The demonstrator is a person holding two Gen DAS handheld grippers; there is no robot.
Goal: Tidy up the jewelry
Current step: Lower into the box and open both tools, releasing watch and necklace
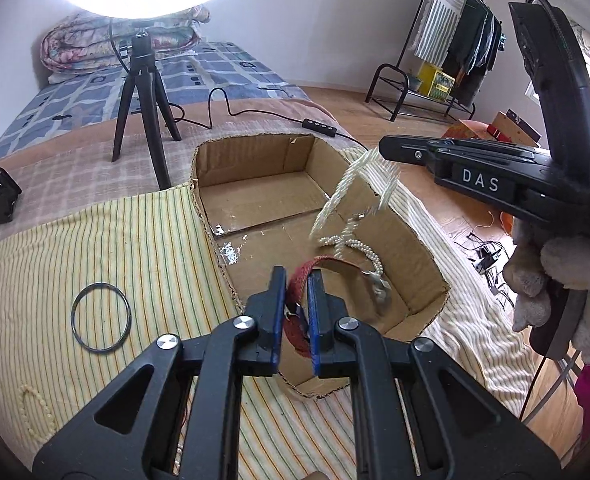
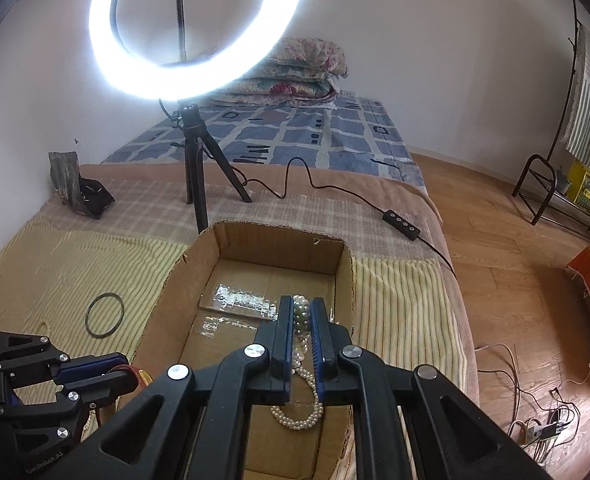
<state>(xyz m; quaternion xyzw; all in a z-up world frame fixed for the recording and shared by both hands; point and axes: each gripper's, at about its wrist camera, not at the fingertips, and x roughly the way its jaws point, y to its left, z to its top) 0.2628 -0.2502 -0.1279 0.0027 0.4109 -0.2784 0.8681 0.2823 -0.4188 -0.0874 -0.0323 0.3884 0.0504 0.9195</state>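
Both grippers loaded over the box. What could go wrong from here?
1. The pearl strand dangles from the right gripper close to the red woven bracelet in the left gripper; they may tangle on release.
2. The left gripper sits near the cardboard box edge; the bracelet might drop outside.
3. The thin metal bangle could be overlooked on the striped cloth.

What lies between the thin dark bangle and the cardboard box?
Only bare striped cloth separates the bangle from the cardboard box; both wrist views show it.
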